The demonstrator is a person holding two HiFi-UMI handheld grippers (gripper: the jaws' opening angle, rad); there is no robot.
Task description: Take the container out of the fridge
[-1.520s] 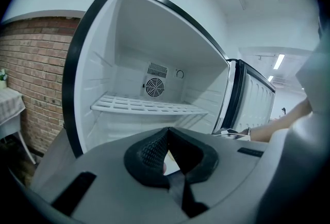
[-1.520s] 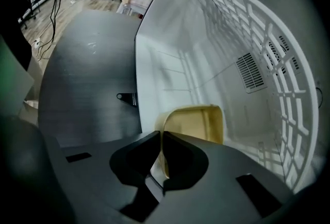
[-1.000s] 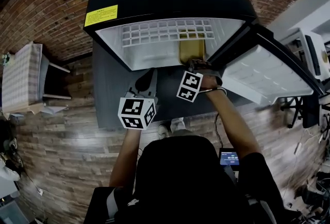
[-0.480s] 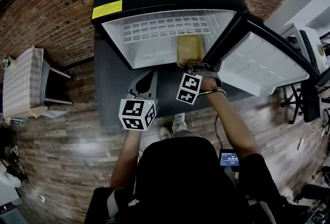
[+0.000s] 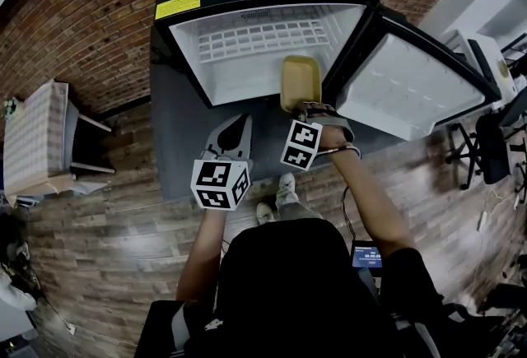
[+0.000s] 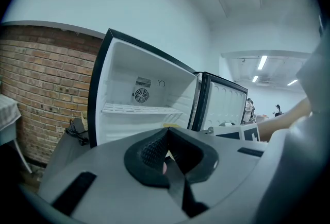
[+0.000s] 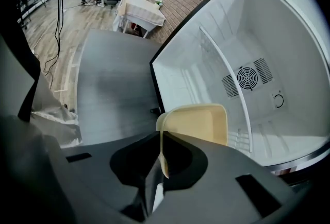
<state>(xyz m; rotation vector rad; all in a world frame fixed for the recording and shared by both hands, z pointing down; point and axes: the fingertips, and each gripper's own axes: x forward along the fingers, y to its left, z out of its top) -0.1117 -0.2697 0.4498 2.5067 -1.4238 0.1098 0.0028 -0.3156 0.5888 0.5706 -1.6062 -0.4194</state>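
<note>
A shallow tan container (image 5: 300, 81) hangs at the front lip of the open black fridge (image 5: 263, 60), right of centre. My right gripper (image 5: 308, 108) is shut on its near rim. In the right gripper view the container (image 7: 198, 122) tilts up past the jaws, and its thin rim runs between the pads of the right gripper (image 7: 161, 158). My left gripper (image 5: 237, 124) hovers lower left of the fridge opening over the dark platform. In the left gripper view, the left gripper (image 6: 166, 148) has its jaws pressed together with nothing in them.
The fridge door (image 5: 408, 89) stands swung open to the right. White wire shelves (image 5: 263, 39) line the fridge inside. A dark grey platform (image 5: 177, 146) lies under the fridge. A small cloth-covered table (image 5: 37, 130) stands at left by the brick wall (image 5: 74, 27).
The right gripper has drawn the container outward, from inside the fridge to its front lip. The left gripper has stayed about where it was.
</note>
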